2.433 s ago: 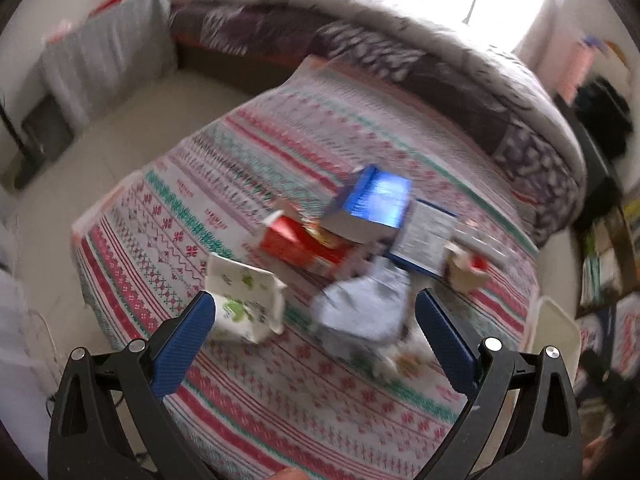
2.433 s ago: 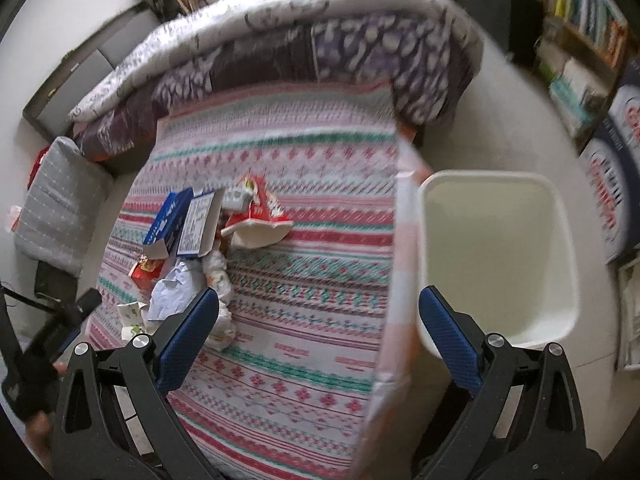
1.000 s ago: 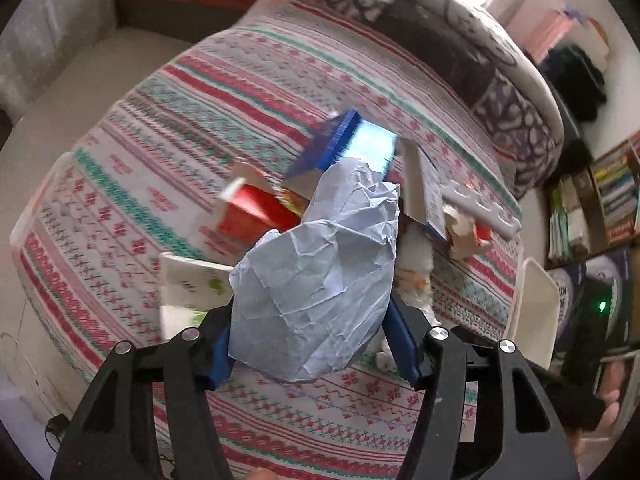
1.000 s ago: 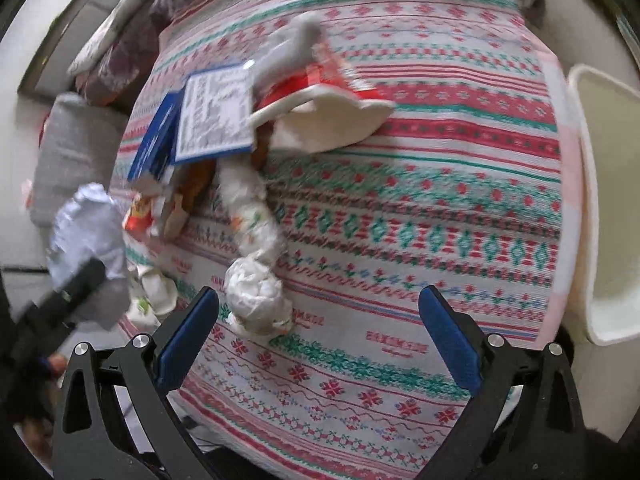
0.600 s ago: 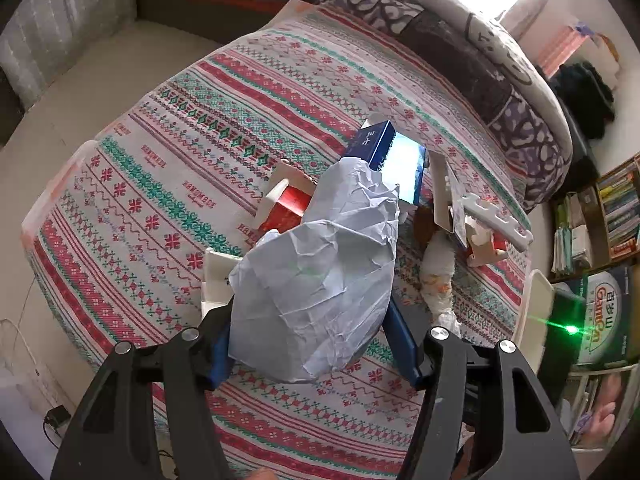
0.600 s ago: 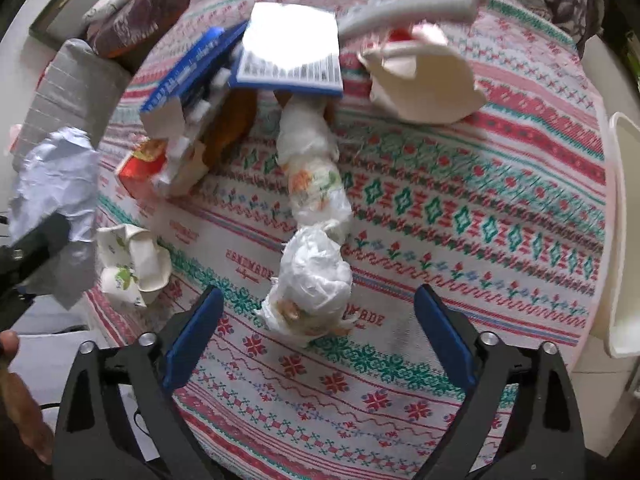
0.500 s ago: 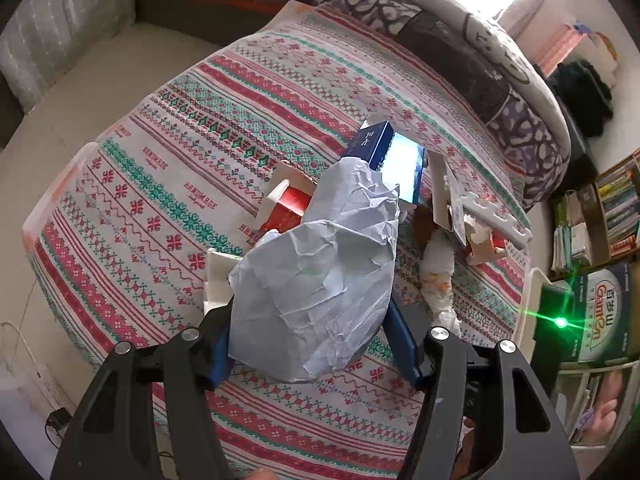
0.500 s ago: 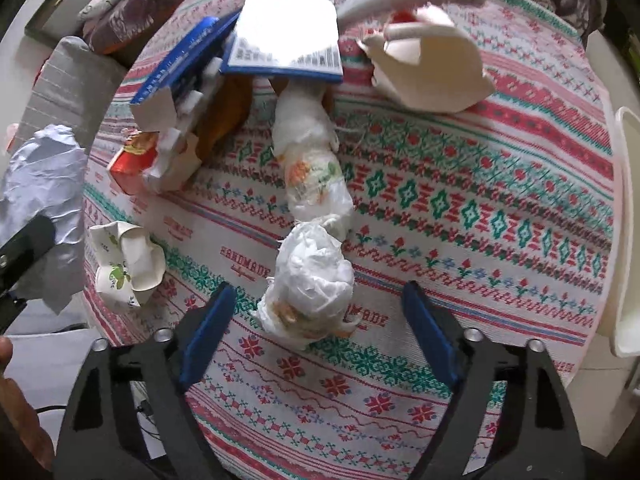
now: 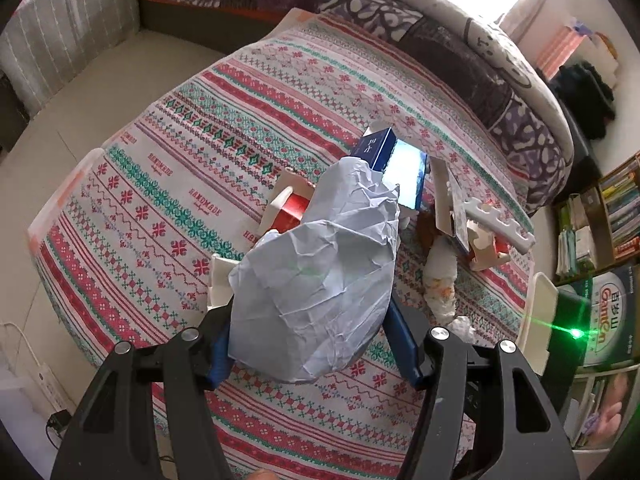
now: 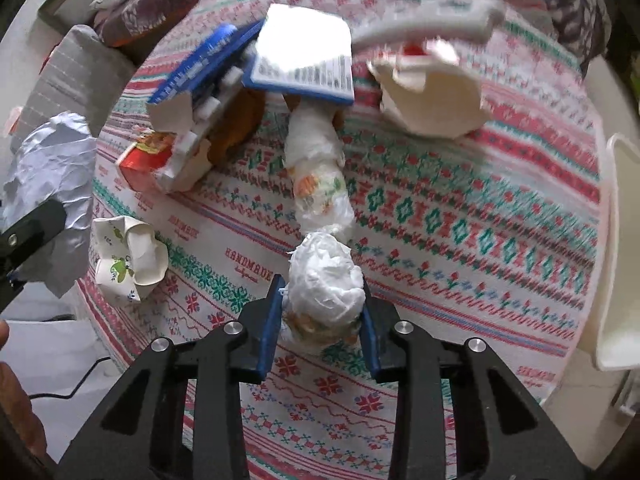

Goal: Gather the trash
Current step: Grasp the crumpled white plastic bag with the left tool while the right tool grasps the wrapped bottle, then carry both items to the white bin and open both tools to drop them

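My left gripper (image 9: 312,344) is shut on a big crumpled pale blue-grey paper (image 9: 320,272) and holds it above the patterned bedspread (image 9: 160,184); the paper also shows at the left of the right wrist view (image 10: 48,176). My right gripper (image 10: 320,320) is shut on a crumpled white tissue wad (image 10: 324,280) resting on the bedspread. Beyond it lie a rolled white wrapper (image 10: 320,184), a blue box (image 10: 208,64), a red carton (image 10: 148,156), a crushed white cup (image 10: 432,96) and a crumpled printed paper cup (image 10: 128,256).
A white bin (image 10: 620,248) stands off the bed's right edge, also seen in the left wrist view (image 9: 540,320). A folded dark quilt (image 9: 440,40) lies across the far bed. Bookshelves (image 9: 600,216) stand at the right. A grey cushion (image 9: 68,32) lies far left.
My right gripper moved down to the tissue wad and closed on it. My left gripper took the blue-grey paper earlier and still holds it raised.
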`<move>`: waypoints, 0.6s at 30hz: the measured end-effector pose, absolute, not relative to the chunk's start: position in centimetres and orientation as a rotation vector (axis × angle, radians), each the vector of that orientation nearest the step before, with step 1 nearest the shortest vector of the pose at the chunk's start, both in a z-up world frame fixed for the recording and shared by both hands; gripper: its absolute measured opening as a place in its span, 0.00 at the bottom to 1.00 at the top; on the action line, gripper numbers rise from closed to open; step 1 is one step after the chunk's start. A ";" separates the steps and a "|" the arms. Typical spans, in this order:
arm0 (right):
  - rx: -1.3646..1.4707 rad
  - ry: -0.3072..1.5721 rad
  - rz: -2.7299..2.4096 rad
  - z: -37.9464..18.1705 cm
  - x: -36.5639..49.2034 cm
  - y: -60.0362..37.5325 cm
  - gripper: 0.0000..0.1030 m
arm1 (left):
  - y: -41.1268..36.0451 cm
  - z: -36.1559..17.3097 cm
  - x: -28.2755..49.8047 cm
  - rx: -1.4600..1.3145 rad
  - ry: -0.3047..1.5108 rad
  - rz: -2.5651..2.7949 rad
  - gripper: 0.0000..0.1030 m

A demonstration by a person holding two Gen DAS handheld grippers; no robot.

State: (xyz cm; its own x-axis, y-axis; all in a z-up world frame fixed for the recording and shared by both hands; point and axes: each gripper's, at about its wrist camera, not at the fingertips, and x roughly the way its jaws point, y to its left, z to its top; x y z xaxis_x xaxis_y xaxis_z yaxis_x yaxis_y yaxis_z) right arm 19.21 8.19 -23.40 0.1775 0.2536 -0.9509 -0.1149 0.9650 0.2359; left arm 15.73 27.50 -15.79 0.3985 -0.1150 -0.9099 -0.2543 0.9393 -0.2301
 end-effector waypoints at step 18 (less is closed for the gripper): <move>0.128 0.865 0.211 -13.1 17.3 2.6 0.31 | 22.8 -11.7 15.2 -0.254 0.882 0.172 0.61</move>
